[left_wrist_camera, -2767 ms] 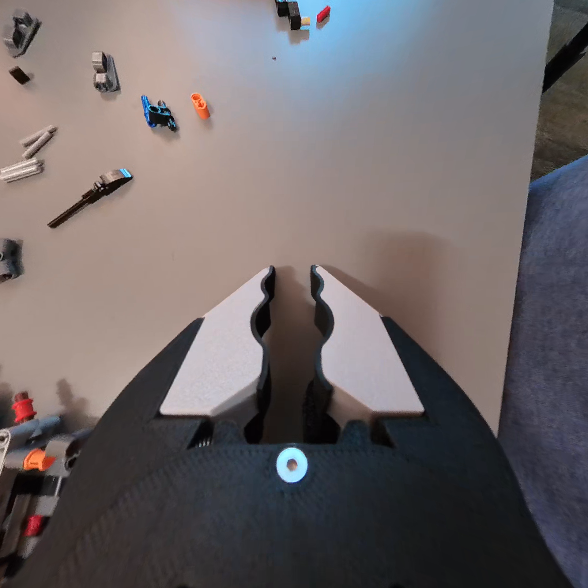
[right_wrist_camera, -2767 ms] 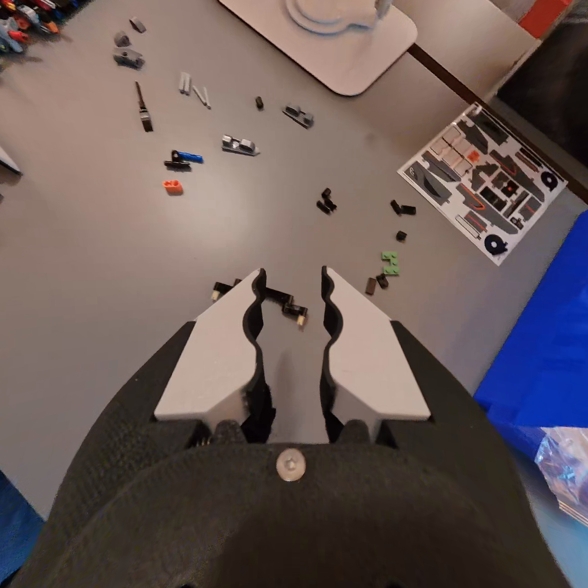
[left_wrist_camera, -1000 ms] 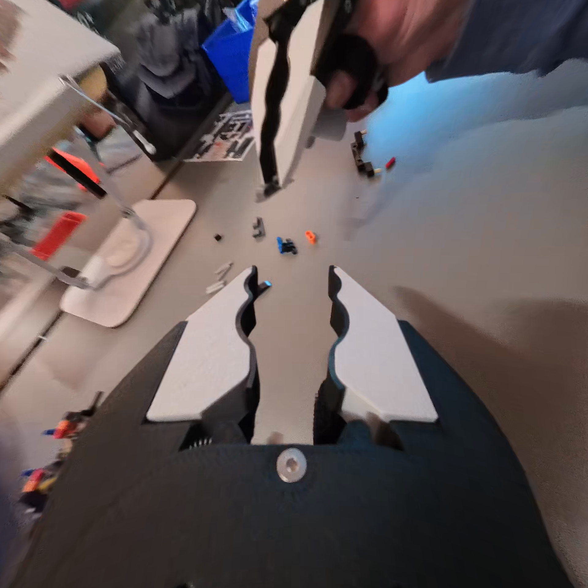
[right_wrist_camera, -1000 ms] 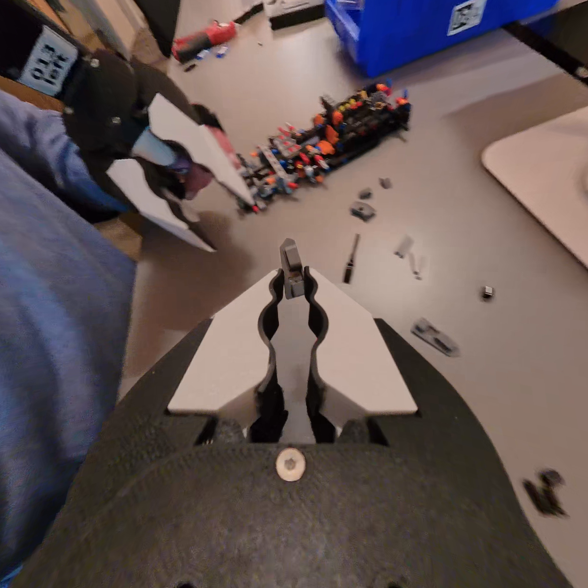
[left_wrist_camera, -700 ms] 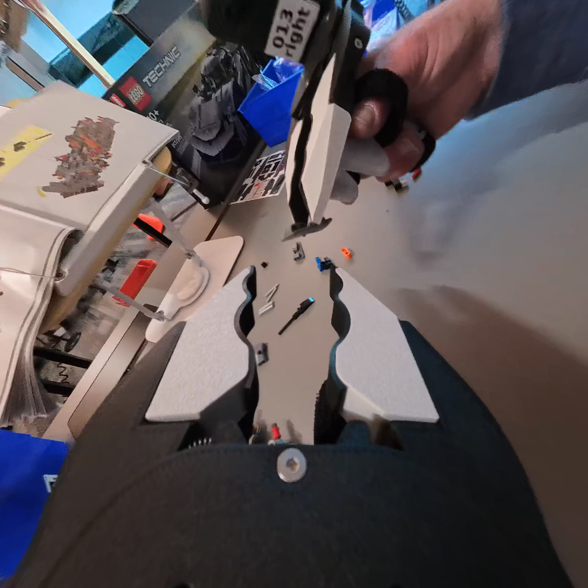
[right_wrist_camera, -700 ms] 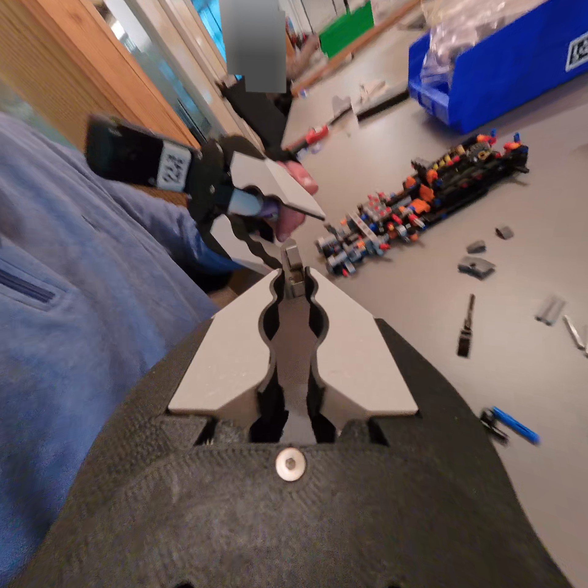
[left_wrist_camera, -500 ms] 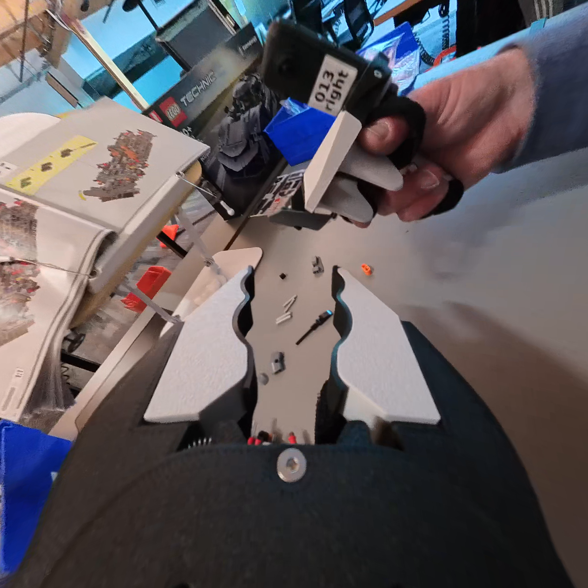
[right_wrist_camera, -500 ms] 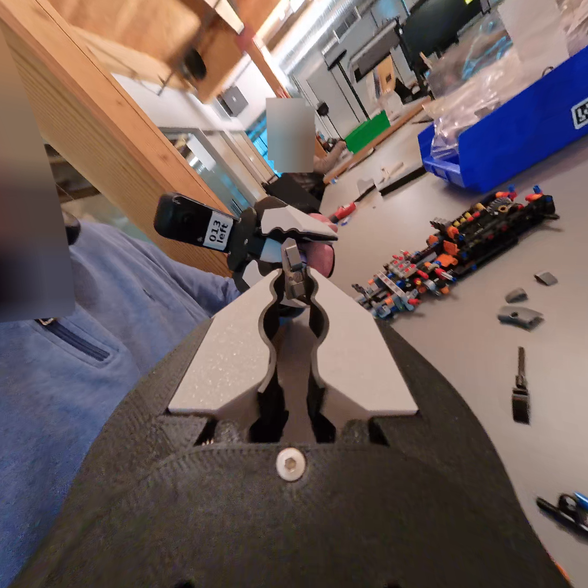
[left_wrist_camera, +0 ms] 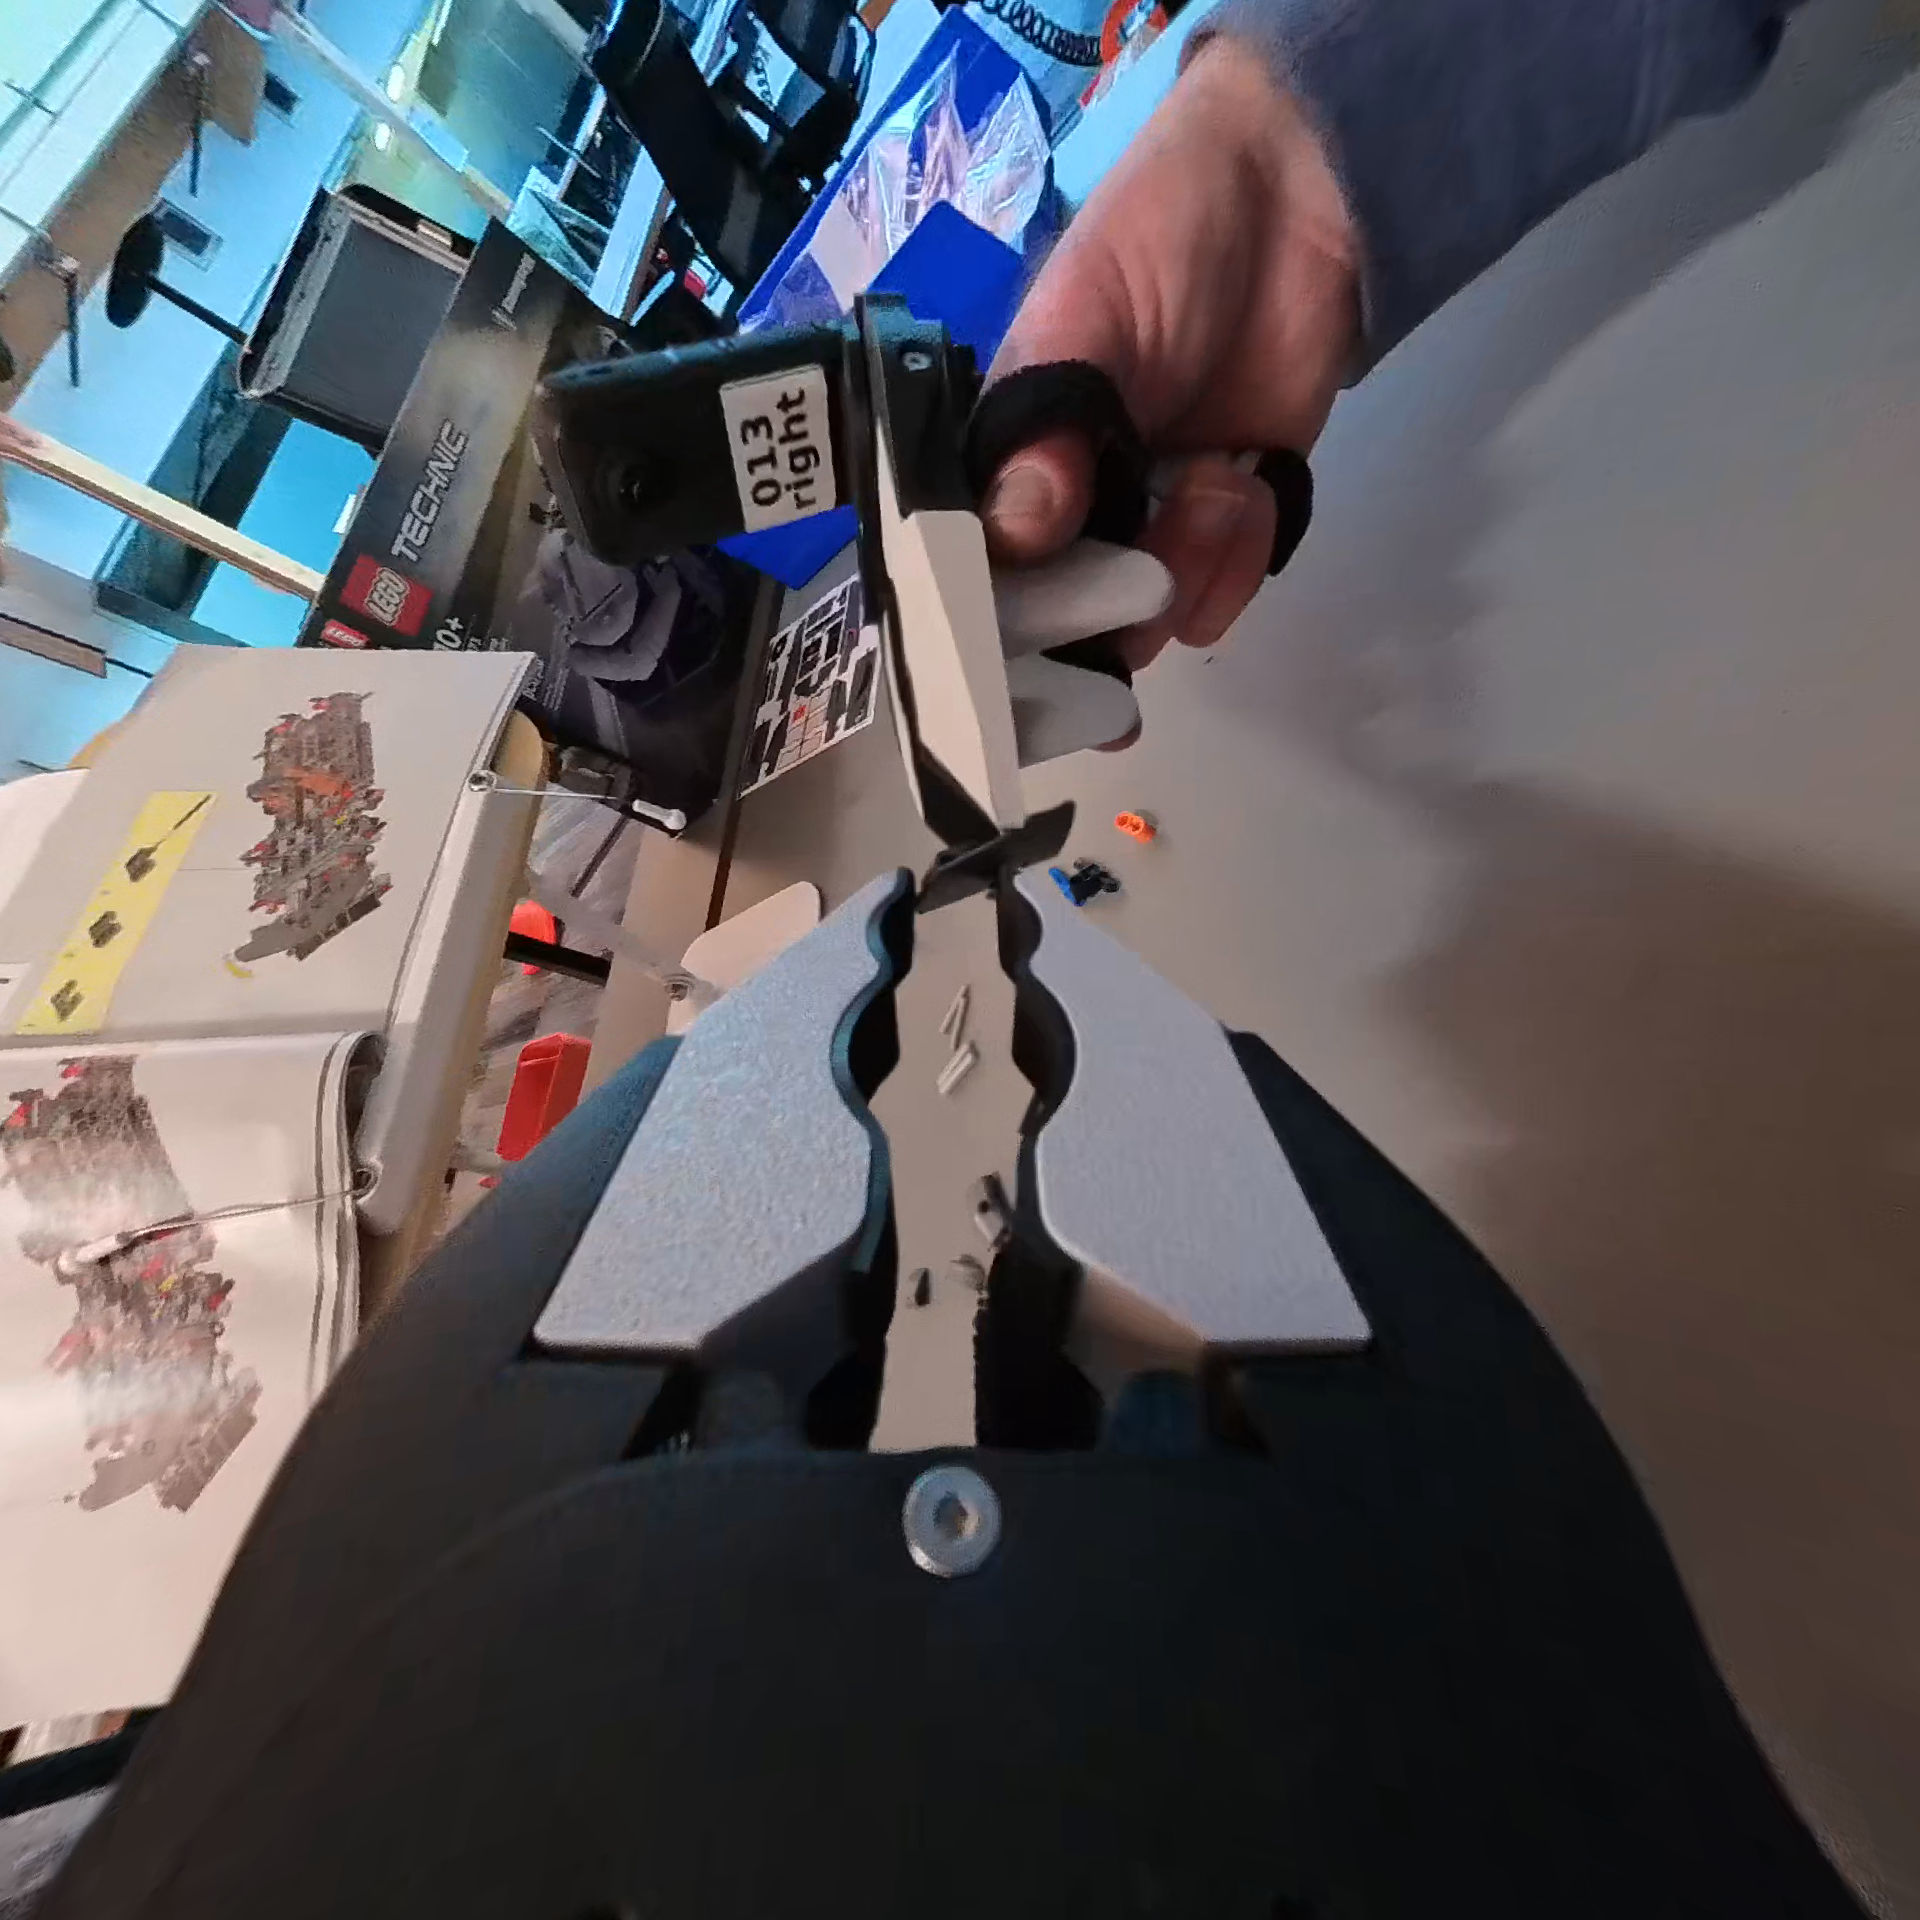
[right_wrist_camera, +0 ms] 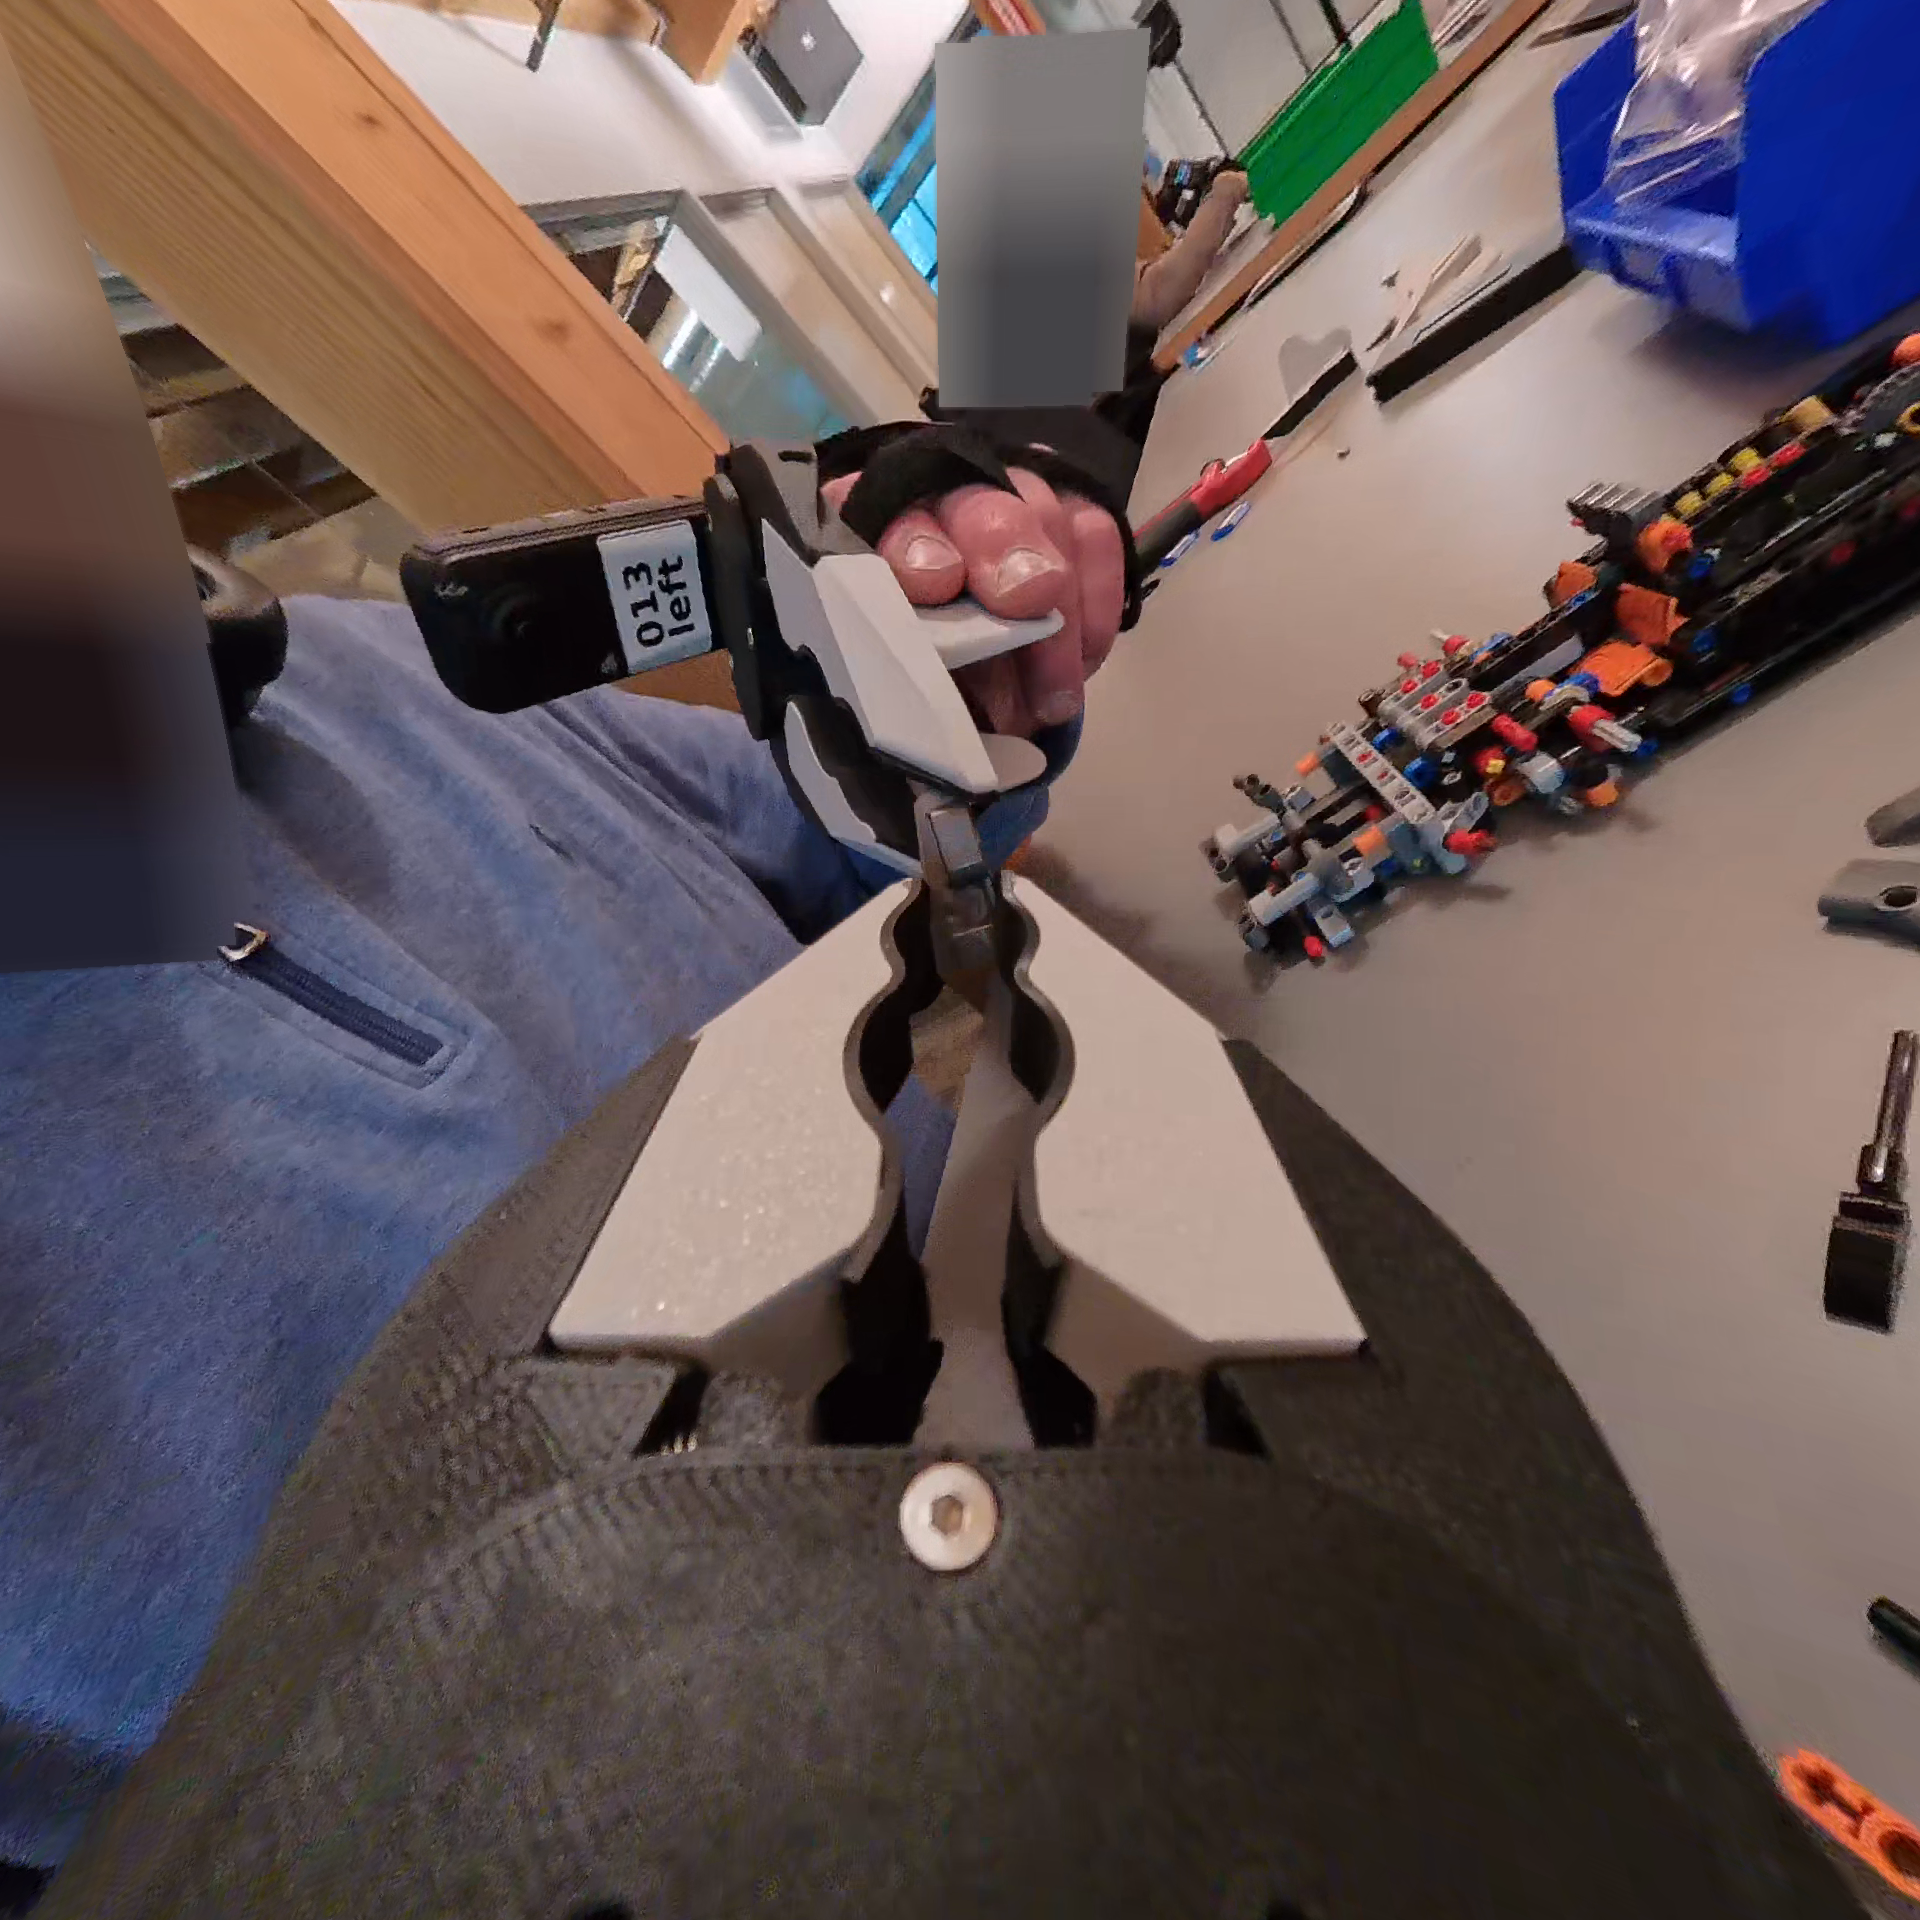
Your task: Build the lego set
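My right gripper [right_wrist_camera: 961, 896] is shut on a small dark grey lego piece [right_wrist_camera: 951, 842], held in the air above the grey table [right_wrist_camera: 1455, 1143]. The piece sticks out past the right fingertips. My left gripper [left_wrist_camera: 954, 896] faces it, and its narrowed tips close on the free end of the same piece [left_wrist_camera: 1023, 836]. The right gripper [left_wrist_camera: 977, 821] shows from the side in the left wrist view, in a person's hand. The left gripper [right_wrist_camera: 951, 800] shows in the right wrist view, also in a hand.
A long, partly built lego model [right_wrist_camera: 1558, 707] lies on the table to the right, with a blue bin [right_wrist_camera: 1787, 208] behind it. Loose pieces lie around: a black axle part [right_wrist_camera: 1870, 1226], an orange piece [left_wrist_camera: 1136, 824], a blue piece [left_wrist_camera: 1081, 883]. An open instruction book [left_wrist_camera: 260, 831] stands at the left. My two grippers' fingertips are within a few centimetres of each other.
Both grippers rose off the table and turned to face each other. The right one took up the grey piece. The left gripper's fingers narrowed onto the piece's free end.
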`<state>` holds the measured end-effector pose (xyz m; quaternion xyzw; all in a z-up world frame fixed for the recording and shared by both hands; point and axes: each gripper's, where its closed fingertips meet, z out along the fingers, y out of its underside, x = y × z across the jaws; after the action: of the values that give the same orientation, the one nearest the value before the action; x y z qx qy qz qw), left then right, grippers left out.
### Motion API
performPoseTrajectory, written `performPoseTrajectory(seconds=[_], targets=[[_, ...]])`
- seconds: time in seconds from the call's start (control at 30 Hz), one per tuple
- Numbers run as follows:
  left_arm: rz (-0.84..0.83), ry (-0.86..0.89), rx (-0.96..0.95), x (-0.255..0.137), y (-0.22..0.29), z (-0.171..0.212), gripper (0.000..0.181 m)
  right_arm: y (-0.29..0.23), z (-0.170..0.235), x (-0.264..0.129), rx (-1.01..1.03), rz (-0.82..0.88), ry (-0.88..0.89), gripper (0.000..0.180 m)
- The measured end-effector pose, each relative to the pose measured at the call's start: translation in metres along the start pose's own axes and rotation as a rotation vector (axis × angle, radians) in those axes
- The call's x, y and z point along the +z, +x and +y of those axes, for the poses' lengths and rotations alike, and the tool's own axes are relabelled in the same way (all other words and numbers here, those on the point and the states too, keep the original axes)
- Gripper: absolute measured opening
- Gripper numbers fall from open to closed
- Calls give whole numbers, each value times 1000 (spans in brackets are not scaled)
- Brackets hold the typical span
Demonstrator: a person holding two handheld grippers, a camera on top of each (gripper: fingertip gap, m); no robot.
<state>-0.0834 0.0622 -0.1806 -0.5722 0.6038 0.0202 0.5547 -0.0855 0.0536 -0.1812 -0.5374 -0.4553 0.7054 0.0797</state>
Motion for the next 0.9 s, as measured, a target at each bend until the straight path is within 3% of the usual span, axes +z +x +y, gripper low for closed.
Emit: performPoseTrajectory(seconds=[0.3,0.4,0.67,0.9], targets=[[11,-18,-117,4,14,6,5,5,6,-4,56,6,21,11],[22,10,-208,5,16,3,5,7,4,-4,38,32,38,19],[87,34,-481,6,16,15,5,20,-6,-19,-115,249,39,29],[256,7,-619,8,27,20,5,15,19,-8,-431,454,-264,23]])
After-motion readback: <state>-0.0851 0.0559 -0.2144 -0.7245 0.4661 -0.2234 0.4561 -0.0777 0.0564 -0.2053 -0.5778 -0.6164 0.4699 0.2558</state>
